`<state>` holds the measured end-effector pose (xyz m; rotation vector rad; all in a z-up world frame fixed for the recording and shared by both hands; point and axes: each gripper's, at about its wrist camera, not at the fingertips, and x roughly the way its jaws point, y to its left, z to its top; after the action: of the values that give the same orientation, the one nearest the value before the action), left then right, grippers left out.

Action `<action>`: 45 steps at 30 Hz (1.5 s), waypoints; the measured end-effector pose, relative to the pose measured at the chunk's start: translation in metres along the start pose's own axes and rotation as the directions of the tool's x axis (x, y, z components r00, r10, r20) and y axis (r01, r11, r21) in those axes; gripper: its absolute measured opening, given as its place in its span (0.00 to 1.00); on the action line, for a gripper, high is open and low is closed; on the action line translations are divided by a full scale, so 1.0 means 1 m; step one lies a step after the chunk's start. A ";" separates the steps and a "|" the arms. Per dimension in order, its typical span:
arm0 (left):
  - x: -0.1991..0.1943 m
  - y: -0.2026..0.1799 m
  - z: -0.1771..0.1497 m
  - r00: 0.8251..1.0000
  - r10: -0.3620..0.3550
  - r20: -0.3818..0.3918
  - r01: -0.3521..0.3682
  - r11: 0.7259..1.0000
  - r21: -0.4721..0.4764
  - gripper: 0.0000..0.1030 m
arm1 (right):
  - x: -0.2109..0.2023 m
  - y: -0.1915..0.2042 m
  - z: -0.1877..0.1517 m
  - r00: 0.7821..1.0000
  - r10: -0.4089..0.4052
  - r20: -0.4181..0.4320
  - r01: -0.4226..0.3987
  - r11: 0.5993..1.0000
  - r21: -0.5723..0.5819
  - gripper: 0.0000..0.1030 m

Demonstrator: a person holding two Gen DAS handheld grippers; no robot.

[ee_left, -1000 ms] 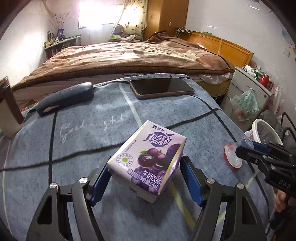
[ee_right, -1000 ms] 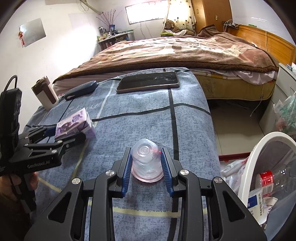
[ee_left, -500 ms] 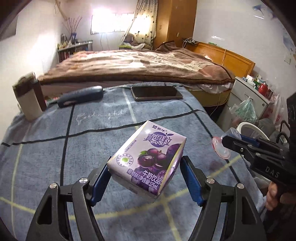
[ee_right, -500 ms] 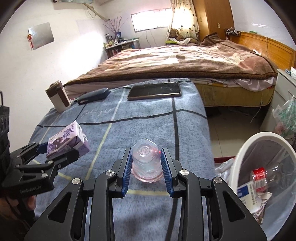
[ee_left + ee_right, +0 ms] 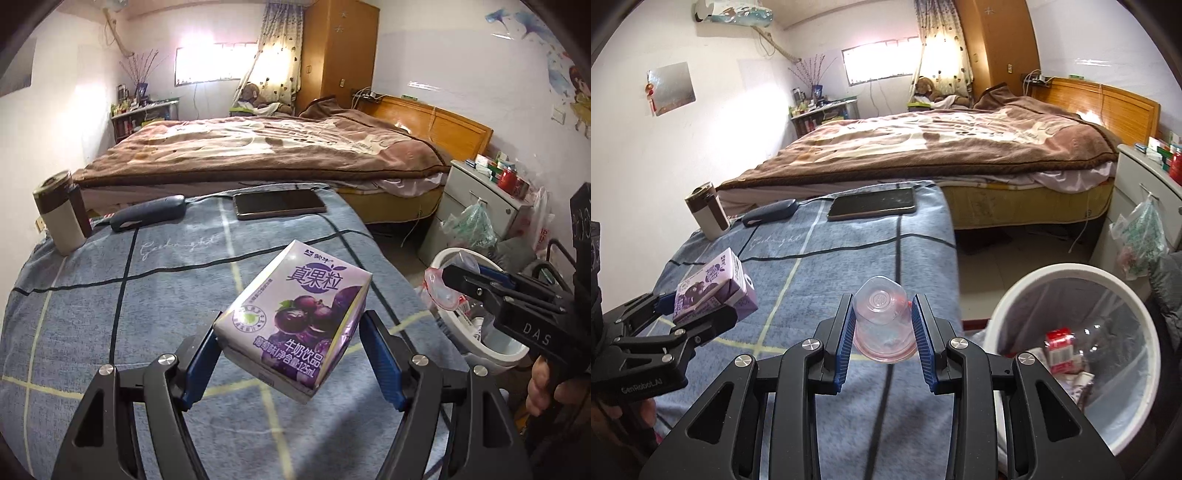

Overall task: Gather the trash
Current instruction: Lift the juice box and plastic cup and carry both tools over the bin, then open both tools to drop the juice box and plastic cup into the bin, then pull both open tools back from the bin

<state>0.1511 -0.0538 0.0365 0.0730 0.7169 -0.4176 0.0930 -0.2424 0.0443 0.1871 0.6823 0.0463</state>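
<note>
My left gripper [image 5: 291,358] is shut on a purple milk drink carton [image 5: 295,317] and holds it in the air above the blue-grey table cover [image 5: 166,295]. The carton also shows at the left of the right wrist view [image 5: 713,291]. My right gripper [image 5: 882,332] is shut on a clear plastic cup with a pink rim [image 5: 882,317], held upside down near the table's right edge. The cup also shows in the left wrist view [image 5: 441,290], over the bin. A white trash bin [image 5: 1008,306] with packaging and a bottle inside stands on the floor to the right.
On the table's far side lie a tablet [image 5: 279,205], a dark glasses case [image 5: 147,216] and a brown-and-white tumbler [image 5: 61,221]. A bed with a brown blanket [image 5: 258,147] stands behind. A white nightstand [image 5: 480,199] with a hanging bag stands at the right.
Both grippers have risen from the table with the carton and the cup in them. The right gripper has moved towards the bin, which now fills more of its view.
</note>
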 end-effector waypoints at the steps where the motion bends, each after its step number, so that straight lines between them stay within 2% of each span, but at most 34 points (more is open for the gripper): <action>1: -0.001 -0.003 0.000 1.000 -0.008 -0.001 0.008 1.000 0.001 0.73 | -0.002 -0.003 0.000 1.000 -0.003 0.005 0.003 1.000 0.003 0.33; 8: -0.005 -0.039 0.000 0.999 -0.039 0.017 0.038 0.998 0.040 0.73 | -0.022 -0.029 -0.006 0.998 -0.056 0.025 0.055 0.998 0.027 0.33; 14: 0.005 -0.085 0.004 0.993 -0.120 0.011 0.118 0.990 0.075 0.73 | -0.042 -0.067 -0.013 0.989 -0.143 0.034 0.140 0.988 0.068 0.33; 21: 0.027 -0.143 0.004 0.975 -0.219 -0.035 0.221 0.968 0.120 0.73 | -0.050 -0.112 -0.026 0.971 -0.239 -0.010 0.239 0.965 0.111 0.33; 25: 0.038 -0.175 -0.001 0.969 -0.240 -0.064 0.248 0.956 0.160 0.74 | -0.047 -0.131 -0.034 0.962 -0.270 -0.046 0.273 0.953 0.130 0.33; 28: 0.047 -0.194 -0.005 0.967 -0.242 -0.080 0.252 0.951 0.178 0.74 | -0.041 -0.143 -0.041 0.955 -0.282 -0.087 0.292 0.948 0.128 0.33; 32: 0.056 -0.204 -0.009 0.964 -0.242 -0.109 0.257 0.954 0.156 0.74 | -0.032 -0.154 -0.046 0.952 -0.279 -0.125 0.293 0.948 0.121 0.33; 37: 0.062 -0.208 -0.015 0.967 -0.218 -0.130 0.237 0.958 0.159 0.74 | -0.035 -0.155 -0.052 0.959 -0.255 -0.127 0.269 0.957 0.108 0.34; 38: 0.062 -0.209 -0.016 0.967 -0.217 -0.132 0.237 0.959 0.158 0.74 | -0.036 -0.154 -0.052 0.960 -0.252 -0.123 0.265 0.958 0.105 0.35; 40: 0.062 -0.210 -0.017 0.968 -0.217 -0.130 0.236 0.959 0.156 0.74 | -0.039 -0.154 -0.054 0.958 -0.264 -0.115 0.276 0.956 0.103 0.50; 41: 0.062 -0.211 -0.018 0.969 -0.211 -0.127 0.230 0.960 0.161 0.74 | -0.039 -0.156 -0.054 0.957 -0.269 -0.111 0.280 0.954 0.104 0.53; 45: 0.056 -0.210 -0.018 0.976 -0.192 -0.100 0.206 0.965 0.162 0.74 | -0.046 -0.154 -0.056 0.958 -0.270 -0.095 0.280 0.953 0.116 0.53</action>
<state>0.0940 -0.2616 0.0026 0.1824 0.7726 -0.6724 0.0194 -0.3901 0.0017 0.2131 0.7845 -0.2606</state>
